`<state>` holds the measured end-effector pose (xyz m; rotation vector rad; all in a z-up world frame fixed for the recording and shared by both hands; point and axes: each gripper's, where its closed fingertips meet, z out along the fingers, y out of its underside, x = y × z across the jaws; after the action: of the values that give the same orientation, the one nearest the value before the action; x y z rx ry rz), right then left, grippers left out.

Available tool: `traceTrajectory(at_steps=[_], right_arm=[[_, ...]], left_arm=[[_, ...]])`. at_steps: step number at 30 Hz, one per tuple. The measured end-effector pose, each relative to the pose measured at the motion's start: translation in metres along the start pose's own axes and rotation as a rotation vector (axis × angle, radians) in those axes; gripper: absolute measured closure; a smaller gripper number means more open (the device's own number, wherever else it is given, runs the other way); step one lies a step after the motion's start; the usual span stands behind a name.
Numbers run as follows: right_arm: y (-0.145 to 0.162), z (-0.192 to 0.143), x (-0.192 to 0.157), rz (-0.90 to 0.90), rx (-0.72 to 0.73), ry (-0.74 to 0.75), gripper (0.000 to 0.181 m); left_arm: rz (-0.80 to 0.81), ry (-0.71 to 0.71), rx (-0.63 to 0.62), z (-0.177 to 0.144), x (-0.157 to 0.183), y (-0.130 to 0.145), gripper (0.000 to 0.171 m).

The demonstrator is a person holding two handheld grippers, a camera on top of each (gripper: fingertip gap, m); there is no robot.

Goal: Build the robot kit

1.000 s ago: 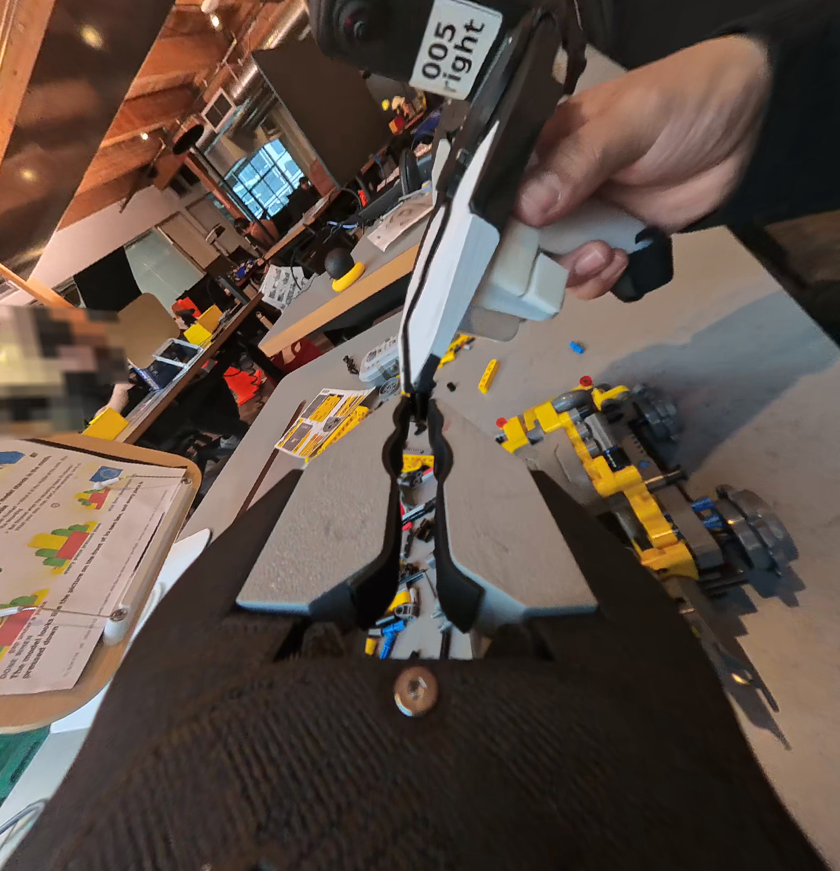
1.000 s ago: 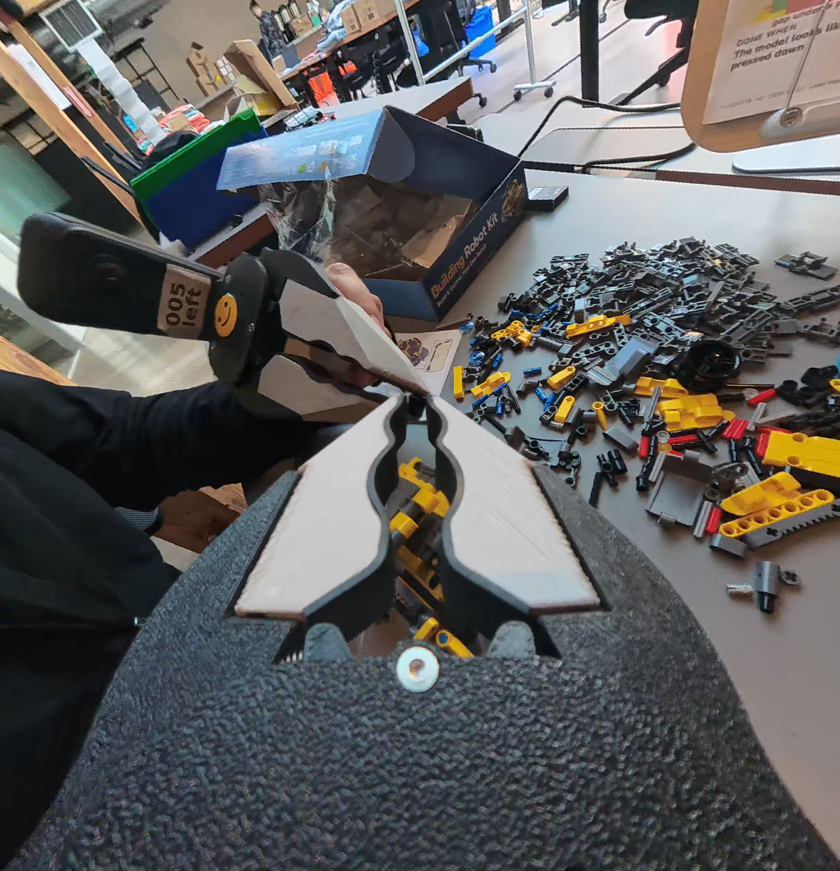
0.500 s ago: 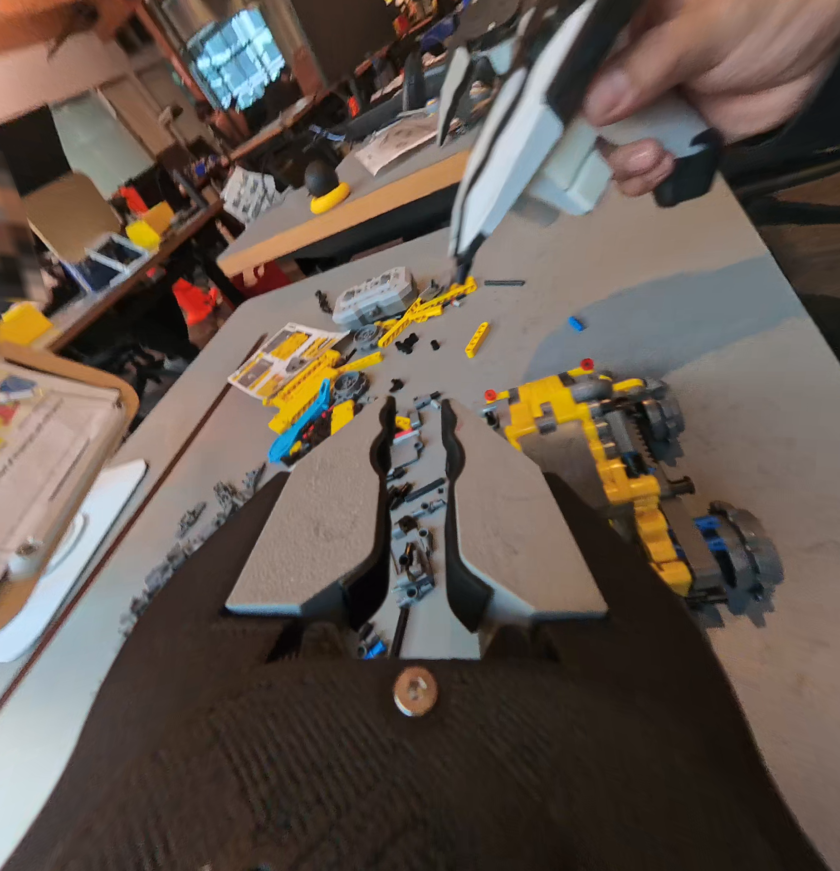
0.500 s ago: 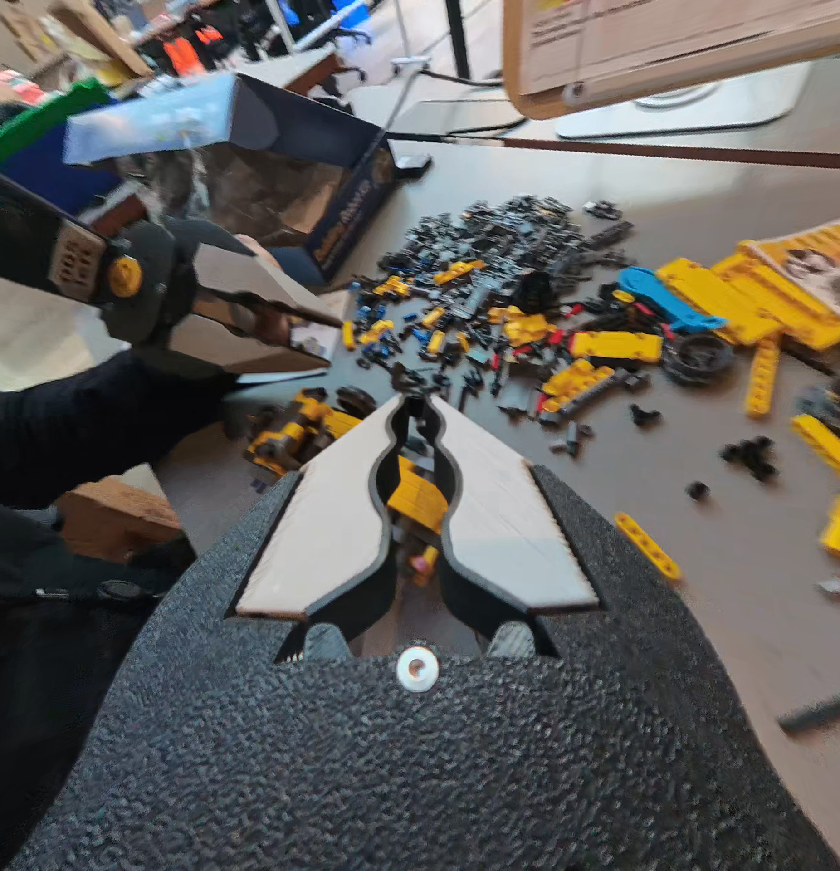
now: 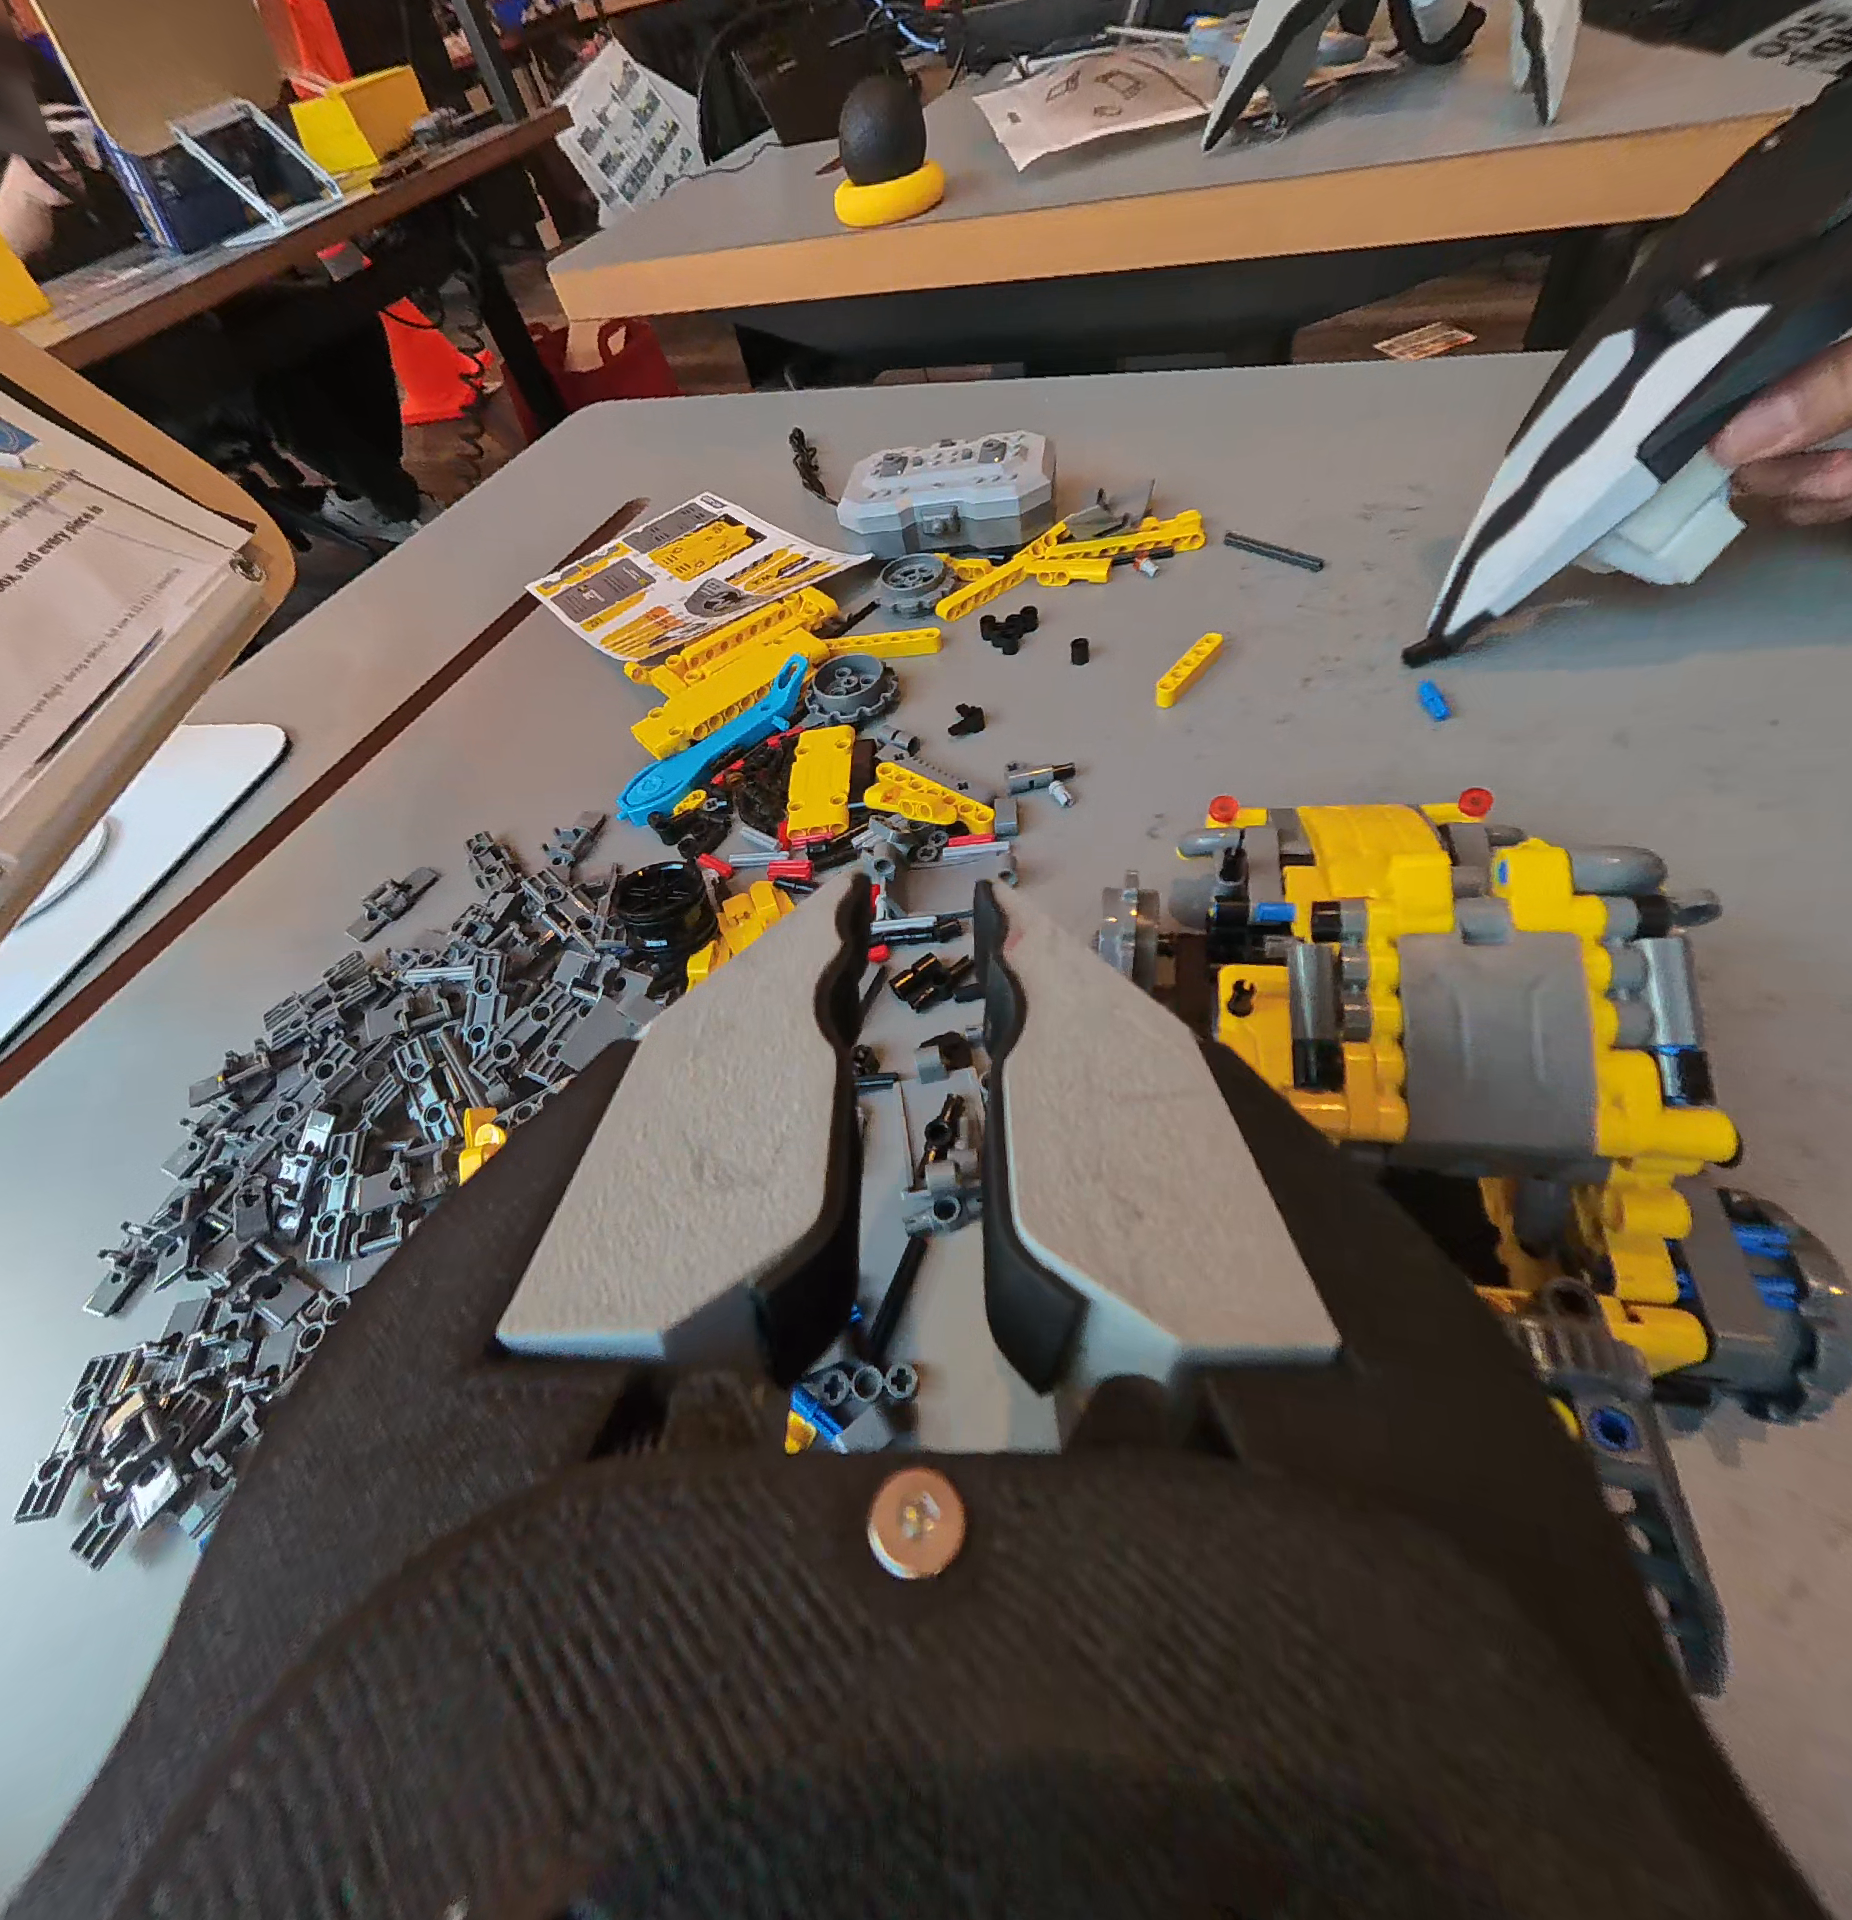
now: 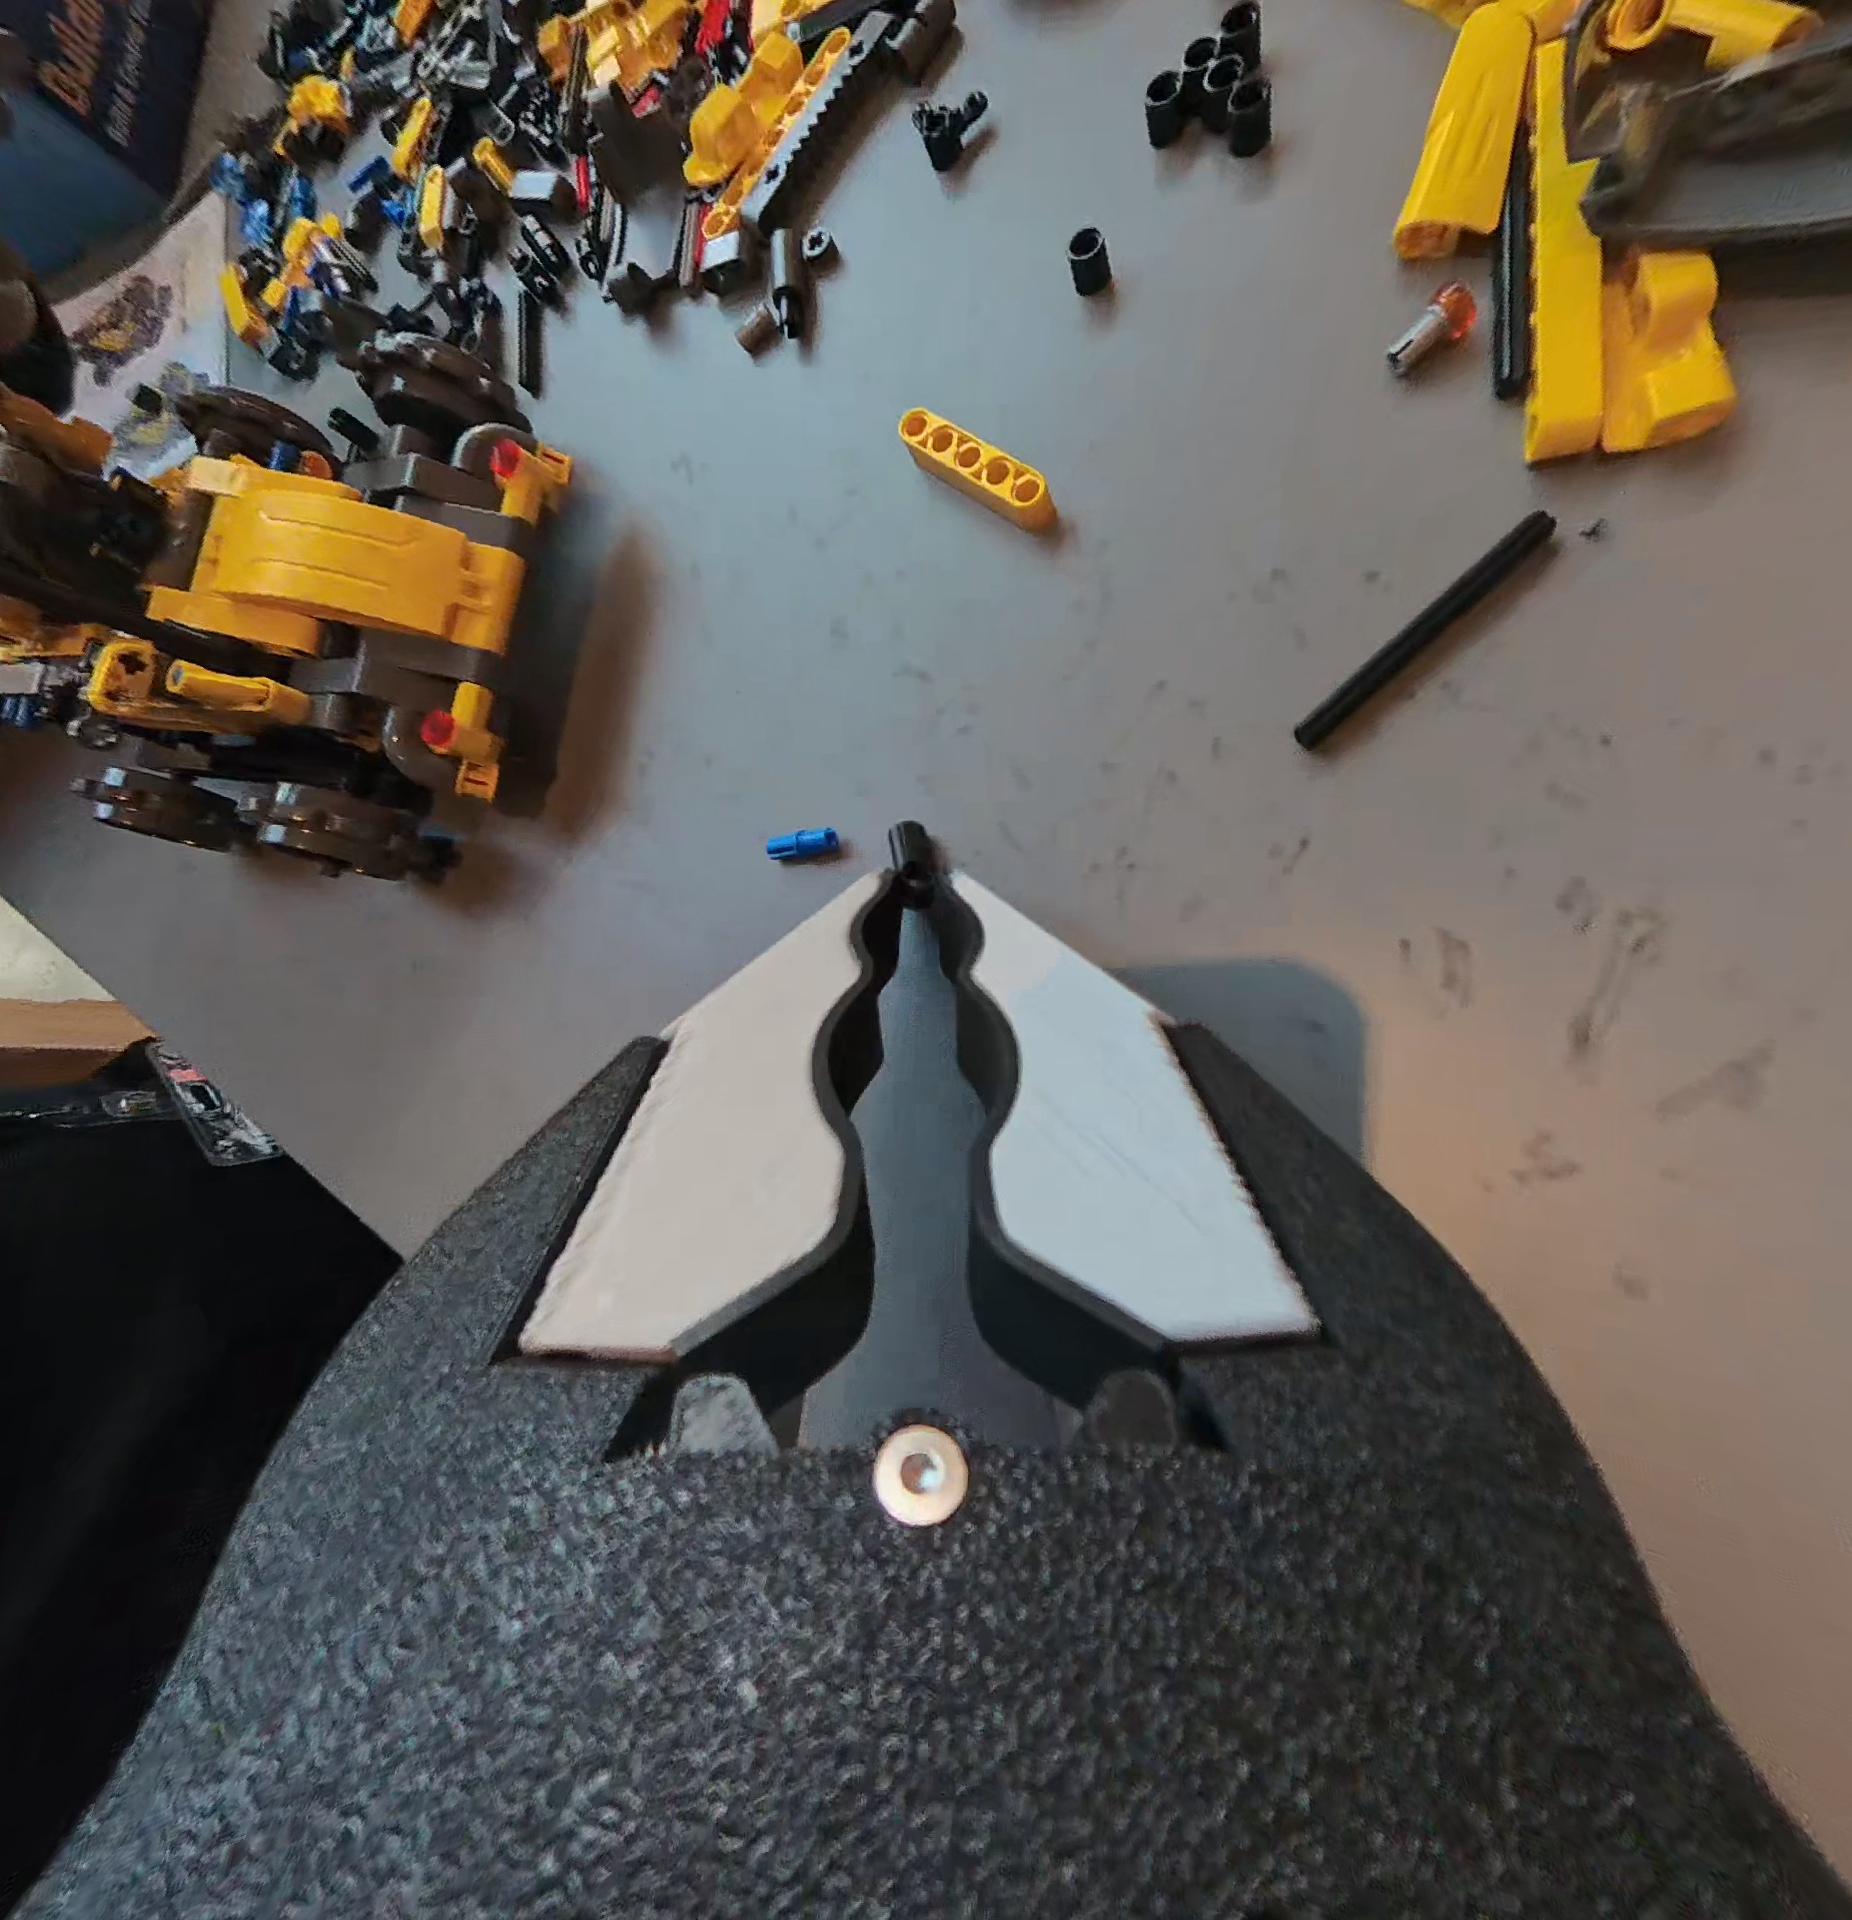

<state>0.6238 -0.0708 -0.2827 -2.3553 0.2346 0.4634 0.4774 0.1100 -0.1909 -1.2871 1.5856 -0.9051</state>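
Note:
My left gripper [image 5: 924,914] is open and empty, held above a spread of small loose building parts [image 5: 901,987] on the grey table [image 5: 1317,468]. A part-built yellow and grey vehicle model [image 5: 1421,997] stands just right of it. My right gripper [image 6: 911,883] is shut on a small black pin [image 6: 909,847], with its tips down at the table surface. A small blue pin [image 6: 802,844] lies just left of the tips. In the left wrist view the right gripper [image 5: 1421,649] shows at the far right, next to the blue pin [image 5: 1433,698].
A heap of dark grey links [image 5: 330,1091] lies at the left. A yellow beam [image 6: 974,468], a black axle [image 6: 1421,634], the vehicle model [image 6: 309,592] and long yellow beams [image 6: 1566,260] surround the right gripper. A grey hub block [image 5: 948,494] and a leaflet [image 5: 683,566] lie farther back. The left gripper's tips are roughly 25 centimeters from the right gripper's. The left gripper is farther from the black axle [image 6: 1421,634], some 30 centimeters, than the right, some 9 centimeters. Seen from the left wrist view [image 5: 1273,550] as well.
The grippers met tip to tip in the air, then parted. My left gripper opened and tilted down over the parts. My right gripper dropped to the table by the blue pin.

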Motion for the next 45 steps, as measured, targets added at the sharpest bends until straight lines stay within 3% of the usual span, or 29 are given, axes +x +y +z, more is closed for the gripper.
traceTrajectory(at_steps=[8, 14, 19, 23, 30, 41, 45], right_arm=[[0.0, 0.001, -0.01, -0.052, -0.023, -0.031, 0.172], [-0.02, -0.014, -0.016, -0.001, 0.072, -0.079, 0.163], [-0.043, -0.035, 0.026, 0.03, 0.145, 0.107, 0.168], [-0.05, -0.042, 0.078, 0.012, 0.084, 0.328, 0.174], [-0.051, -0.012, 0.097, 0.027, -0.003, 0.356, 0.179], [-0.081, 0.046, 0.06, -0.053, -0.012, 0.211, 0.181], [-0.087, 0.035, 0.059, -0.15, -0.032, 0.273, 0.174]], left_arm=[[0.001, 0.006, -0.02, 0.003, 0.001, 0.005, 0.154], [-0.002, 0.008, -0.013, 0.001, 0.001, 0.003, 0.154], [-0.004, 0.005, -0.017, 0.001, 0.001, 0.003, 0.154], [0.0, 0.001, -0.018, 0.0, 0.0, 0.003, 0.154], [-0.023, 0.014, -0.025, 0.0, 0.0, 0.004, 0.155], [0.001, 0.035, -0.056, 0.005, 0.008, 0.01, 0.155], [-0.012, 0.028, -0.056, 0.004, 0.004, 0.01, 0.155]])
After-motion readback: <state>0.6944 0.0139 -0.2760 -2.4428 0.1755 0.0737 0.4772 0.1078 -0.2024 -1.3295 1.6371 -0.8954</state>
